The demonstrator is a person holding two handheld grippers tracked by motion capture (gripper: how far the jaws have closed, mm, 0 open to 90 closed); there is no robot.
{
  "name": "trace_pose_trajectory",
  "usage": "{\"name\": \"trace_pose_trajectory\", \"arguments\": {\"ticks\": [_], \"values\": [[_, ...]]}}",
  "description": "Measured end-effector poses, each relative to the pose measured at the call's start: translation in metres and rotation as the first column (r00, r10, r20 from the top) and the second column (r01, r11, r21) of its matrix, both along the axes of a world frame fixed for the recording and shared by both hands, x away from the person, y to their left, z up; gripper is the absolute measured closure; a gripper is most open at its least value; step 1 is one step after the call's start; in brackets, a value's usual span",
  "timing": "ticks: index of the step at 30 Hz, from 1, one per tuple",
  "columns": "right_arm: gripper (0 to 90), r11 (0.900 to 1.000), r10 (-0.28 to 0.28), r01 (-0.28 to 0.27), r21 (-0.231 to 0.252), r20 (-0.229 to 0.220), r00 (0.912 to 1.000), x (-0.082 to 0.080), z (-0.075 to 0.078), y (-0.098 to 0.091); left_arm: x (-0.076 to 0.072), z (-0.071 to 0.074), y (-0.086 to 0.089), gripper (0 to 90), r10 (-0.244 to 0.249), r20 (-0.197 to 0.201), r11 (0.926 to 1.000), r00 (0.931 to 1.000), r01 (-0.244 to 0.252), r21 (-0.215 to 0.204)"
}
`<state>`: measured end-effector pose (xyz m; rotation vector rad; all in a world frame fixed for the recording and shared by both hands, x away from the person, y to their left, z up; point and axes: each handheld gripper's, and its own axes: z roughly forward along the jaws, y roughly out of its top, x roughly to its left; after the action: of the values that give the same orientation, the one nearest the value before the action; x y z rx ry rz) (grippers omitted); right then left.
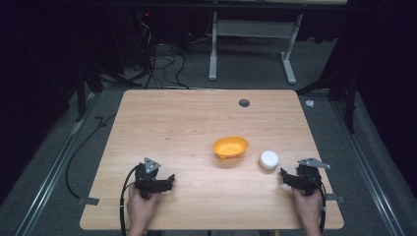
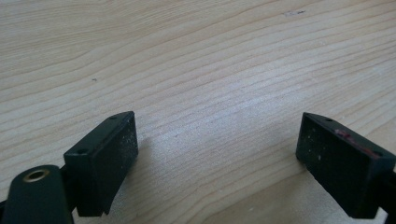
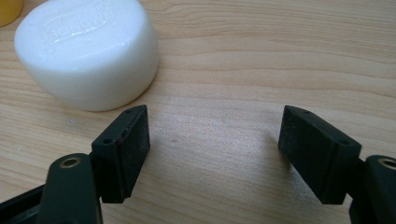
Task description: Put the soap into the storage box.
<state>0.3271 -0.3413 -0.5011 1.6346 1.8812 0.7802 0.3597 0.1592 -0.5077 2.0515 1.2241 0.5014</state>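
Two grippers: both parked low over the table (image 1: 196, 118), jaws apart, nothing held.
Right gripper (image 3: 215, 140): soap (image 3: 88, 51) sits just ahead-left, probably next grab.
Left gripper (image 2: 217, 149): idle over bare wood.
Bowl (image 1: 230, 147): beyond the soap, likely where it goes.

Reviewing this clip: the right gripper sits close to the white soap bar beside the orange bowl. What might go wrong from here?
The right gripper is open with only bare wood between its jaws; the white soap bar lies off beyond its left jaw, so closing now would probably grab nothing. Moving in misaligned, that jaw may push the bar away. The bar also lies close to the orange bowl, so a shove could knock it against the bowl.
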Motion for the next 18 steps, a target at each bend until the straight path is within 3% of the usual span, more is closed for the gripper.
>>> {"name": "trace_pose_trajectory", "arguments": {"ticks": [18], "values": [[24.9,1.0000,0.001,-0.001,0.003,0.003,1.0000,0.0001,-0.0003,0.0003,-0.0001,0.0000,0.0000,13.1,0.001,-0.001,1.0000,1.0000,-0.001,-0.001]]}}
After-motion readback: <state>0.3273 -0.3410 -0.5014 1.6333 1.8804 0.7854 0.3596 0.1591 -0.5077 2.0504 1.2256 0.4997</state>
